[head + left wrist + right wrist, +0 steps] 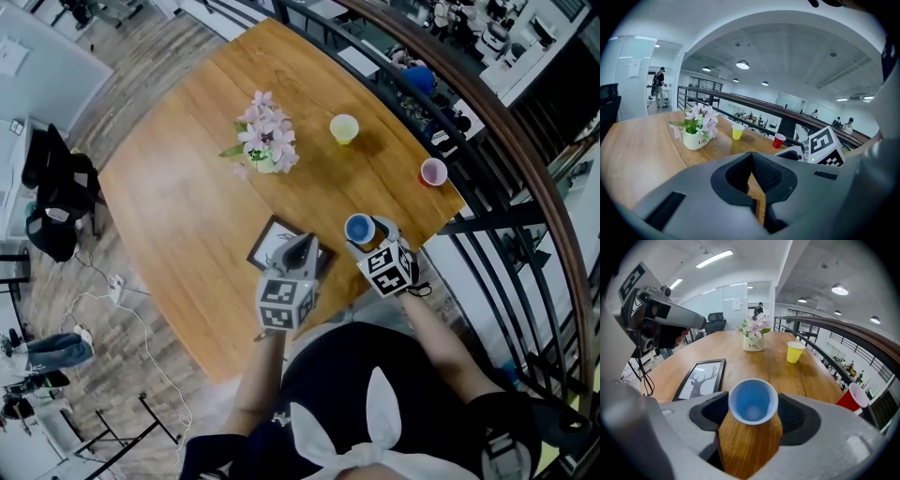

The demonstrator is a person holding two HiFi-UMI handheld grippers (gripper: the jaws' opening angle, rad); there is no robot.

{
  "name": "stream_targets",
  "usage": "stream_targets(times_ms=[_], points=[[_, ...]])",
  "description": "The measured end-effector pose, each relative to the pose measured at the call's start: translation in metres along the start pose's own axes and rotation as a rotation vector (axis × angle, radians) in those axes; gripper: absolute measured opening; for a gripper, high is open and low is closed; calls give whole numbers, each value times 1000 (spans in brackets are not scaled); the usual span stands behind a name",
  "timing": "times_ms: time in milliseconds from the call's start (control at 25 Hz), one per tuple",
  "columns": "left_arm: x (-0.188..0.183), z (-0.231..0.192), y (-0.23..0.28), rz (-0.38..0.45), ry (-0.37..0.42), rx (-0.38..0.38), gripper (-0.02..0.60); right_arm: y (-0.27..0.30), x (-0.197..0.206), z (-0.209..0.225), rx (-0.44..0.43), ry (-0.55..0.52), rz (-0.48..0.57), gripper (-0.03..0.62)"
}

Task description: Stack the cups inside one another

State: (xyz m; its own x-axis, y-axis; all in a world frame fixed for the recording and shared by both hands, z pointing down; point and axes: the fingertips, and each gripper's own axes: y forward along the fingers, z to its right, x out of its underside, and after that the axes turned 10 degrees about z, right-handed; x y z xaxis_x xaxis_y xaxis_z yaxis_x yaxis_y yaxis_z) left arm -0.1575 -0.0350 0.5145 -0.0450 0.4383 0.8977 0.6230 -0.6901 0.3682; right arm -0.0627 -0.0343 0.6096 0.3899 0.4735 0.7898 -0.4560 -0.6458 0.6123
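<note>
Jaws of the right gripper point(753, 414) flanked the smooth, tapered blue cup point(753, 403), apparently not pressing; the left gripper point(751, 161) had its jaws together; the white pot point(695, 139) read "Life".

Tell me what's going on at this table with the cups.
A person is working at a wooden table with a gripper in each hand. The right gripper has its open jaws around a blue cup, which stands upright on the table near the edge, not lifted. The left gripper hangs shut and empty by a framed picture. A yellow cup and a red cup stand apart farther out, so nothing is stacked yet.
</note>
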Motion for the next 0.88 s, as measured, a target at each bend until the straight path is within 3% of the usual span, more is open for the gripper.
stream_targets(times_ms=[480,880], points=[[4,2,2,-4,8,6,17,-13,-29,15,24,-7,77,322],[-6,-2,-3,15,12,-8,17,-59,-106,32,46,4,246,322]])
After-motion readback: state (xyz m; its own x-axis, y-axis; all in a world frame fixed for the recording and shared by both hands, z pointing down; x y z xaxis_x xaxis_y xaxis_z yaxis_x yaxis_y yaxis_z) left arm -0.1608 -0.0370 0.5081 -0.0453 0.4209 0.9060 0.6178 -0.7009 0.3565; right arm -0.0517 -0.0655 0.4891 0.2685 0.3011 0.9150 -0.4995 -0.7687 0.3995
